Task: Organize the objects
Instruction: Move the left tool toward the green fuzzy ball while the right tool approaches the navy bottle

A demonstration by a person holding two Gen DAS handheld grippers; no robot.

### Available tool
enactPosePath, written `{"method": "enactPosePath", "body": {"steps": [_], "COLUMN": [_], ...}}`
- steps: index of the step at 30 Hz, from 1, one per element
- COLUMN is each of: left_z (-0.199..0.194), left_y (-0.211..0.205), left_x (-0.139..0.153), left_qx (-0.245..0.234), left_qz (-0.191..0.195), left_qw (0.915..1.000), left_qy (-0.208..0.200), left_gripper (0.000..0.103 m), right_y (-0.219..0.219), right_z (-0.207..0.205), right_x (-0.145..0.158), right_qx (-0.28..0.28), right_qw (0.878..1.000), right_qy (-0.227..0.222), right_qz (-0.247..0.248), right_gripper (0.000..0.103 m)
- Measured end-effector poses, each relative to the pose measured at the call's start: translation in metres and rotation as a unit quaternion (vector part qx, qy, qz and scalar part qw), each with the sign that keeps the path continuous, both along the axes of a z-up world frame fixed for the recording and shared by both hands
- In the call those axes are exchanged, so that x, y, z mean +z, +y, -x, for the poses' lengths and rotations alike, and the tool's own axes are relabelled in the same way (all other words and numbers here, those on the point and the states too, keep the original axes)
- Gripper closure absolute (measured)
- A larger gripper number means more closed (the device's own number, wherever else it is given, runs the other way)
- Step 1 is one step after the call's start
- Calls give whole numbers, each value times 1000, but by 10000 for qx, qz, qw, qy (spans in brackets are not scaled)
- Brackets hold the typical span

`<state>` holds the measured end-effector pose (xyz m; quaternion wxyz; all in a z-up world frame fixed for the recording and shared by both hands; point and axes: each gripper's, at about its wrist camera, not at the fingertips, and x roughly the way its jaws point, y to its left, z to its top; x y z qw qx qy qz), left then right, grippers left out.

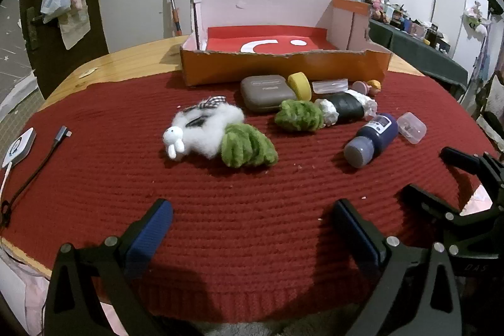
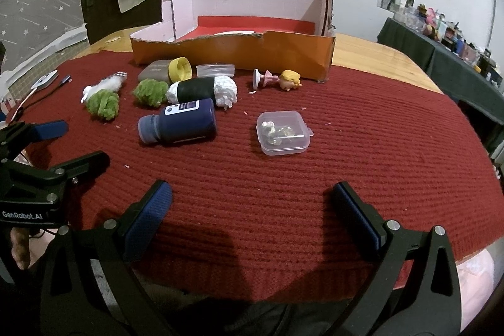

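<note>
**Both grippers hover wide open over a cluttered red mat**

The dark blue bottle (image 2: 181, 123) lies on its side on the red knitted mat (image 2: 283, 194), its long axis running roughly 9 to 3 o'clock in the right wrist view, grey cap toward 9. In the left wrist view the same bottle runs from 7 to 1 o'clock, cap nearest the camera. Just beyond it lies a black roll with white crumpled ends (image 2: 203, 90), also on its side, long axis close to 9–3. The small clear plastic case (image 2: 283, 133) sits flat at 3 o'clock of the bottle, lid closed, small pale pieces visible inside.

The left gripper (image 1: 252, 229) tilts downward above the near edge of the mat, jaws spread wide with nothing between the blue pads. The right gripper (image 2: 252, 210) has the same downward tilt, jaws equally wide and empty.

Two green fuzzy bundles (image 1: 247, 145) (image 1: 299, 115) lie near the mat's centre; a white plush toy (image 1: 201, 128) touches the nearer one, head pointing toward 8 o'clock. A grey pouch (image 1: 266, 92), a yellow roll (image 1: 300, 85) and a toppled figurine (image 2: 288, 80) lie just before the orange cardboard box (image 1: 283, 68), which stands at 12 o'clock on the wooden table (image 1: 126, 59), its near wall torn low and a red sheet inside.
</note>
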<state>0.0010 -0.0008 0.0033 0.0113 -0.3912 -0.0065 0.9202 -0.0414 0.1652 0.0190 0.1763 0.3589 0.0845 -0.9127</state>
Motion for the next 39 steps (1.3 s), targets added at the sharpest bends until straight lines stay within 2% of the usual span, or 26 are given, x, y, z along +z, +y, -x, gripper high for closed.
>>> {"method": "enactPosePath", "body": {"steps": [4,9,17,24,30,39], "left_z": [1,3,9,18,25,34], "left_y": [0,-2,-1,0,-5,-8], "left_x": [2,4,8,9,10,11], "left_qx": [-37,-60,-231,-357,-345,-340], "left_qz": [-19,-68,-235,-285,-399,-402], "left_qw": [10000,9999,9994,9989,9986,9986], "left_qy": [27,52,68,44,18,8], "left_gripper": [4,15,35,52,59,60], "right_y": [-3,-12,-25,-33,-39,-49], "right_z": [-1,-4,-1,8,15,26], "right_x": [1,3,5,7,7,7], "right_qx": [86,340,645,812,934,1049], "right_qw": [10000,9994,9979,9966,9955,9944], "right_qy": [-14,-42,-73,-86,-62,-22], "right_qz": [4,57,90,107,127,107], "right_gripper": [0,1,14,20,20,20]}}
